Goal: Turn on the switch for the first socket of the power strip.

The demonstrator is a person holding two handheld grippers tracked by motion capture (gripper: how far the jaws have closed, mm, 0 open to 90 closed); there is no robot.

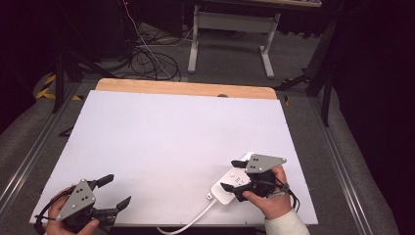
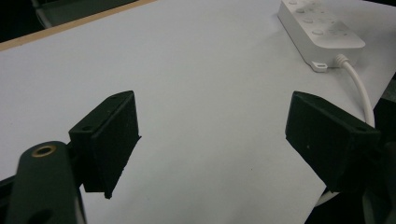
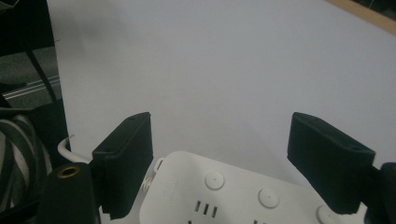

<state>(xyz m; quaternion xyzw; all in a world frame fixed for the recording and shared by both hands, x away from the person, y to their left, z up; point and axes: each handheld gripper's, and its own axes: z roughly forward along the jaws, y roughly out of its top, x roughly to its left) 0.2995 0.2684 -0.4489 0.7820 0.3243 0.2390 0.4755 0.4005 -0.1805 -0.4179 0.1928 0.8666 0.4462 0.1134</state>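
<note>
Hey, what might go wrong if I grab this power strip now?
The power strip lies near the table's front edge, so a nudge may push it off. Its cable hangs over that edge and may snag or drag. The right hand-held gripper, jaws open, straddles only one end, so the strip may tilt.

High view: fixed above the near edge, facing forward and down; takes in the whole white table (image 1: 166, 142), the floor and a desk frame (image 1: 232, 36) beyond.

Left gripper view: set low and close over the table's near left corner, looking along the left gripper (image 2: 212, 140) across the surface toward the white power strip (image 2: 322, 32).

Right gripper view: set low, very close above the power strip (image 3: 219, 191), looking along the right gripper (image 3: 219, 158) toward the table's far wooden edge (image 3: 362, 14).

Shared by all three: the power strip and the white surface.
</note>
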